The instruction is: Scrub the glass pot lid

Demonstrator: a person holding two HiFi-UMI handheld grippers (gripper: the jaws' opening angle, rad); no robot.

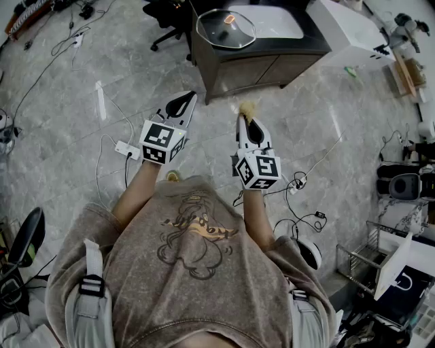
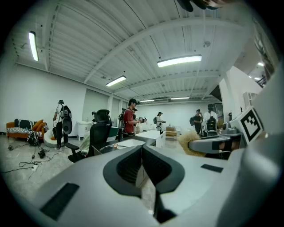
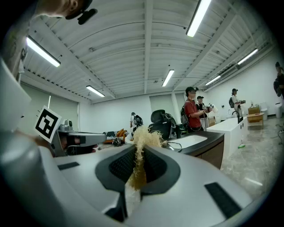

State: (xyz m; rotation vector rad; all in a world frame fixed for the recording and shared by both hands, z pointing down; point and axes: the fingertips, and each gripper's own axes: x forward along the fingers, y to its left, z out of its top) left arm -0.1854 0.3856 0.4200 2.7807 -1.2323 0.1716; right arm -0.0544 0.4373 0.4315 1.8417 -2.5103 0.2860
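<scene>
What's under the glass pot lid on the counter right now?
The glass pot lid lies on the dark counter, beside the white sink. Through the glass only counter seems to show. The spot beneath its knob is covered.

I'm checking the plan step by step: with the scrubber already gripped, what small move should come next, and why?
Probably step forward and bring the right gripper to the glass pot lid. That gripper is shut on the scrubber, but the lid lies on the counter well ahead of both grippers; the left gripper is shut and empty.
</scene>
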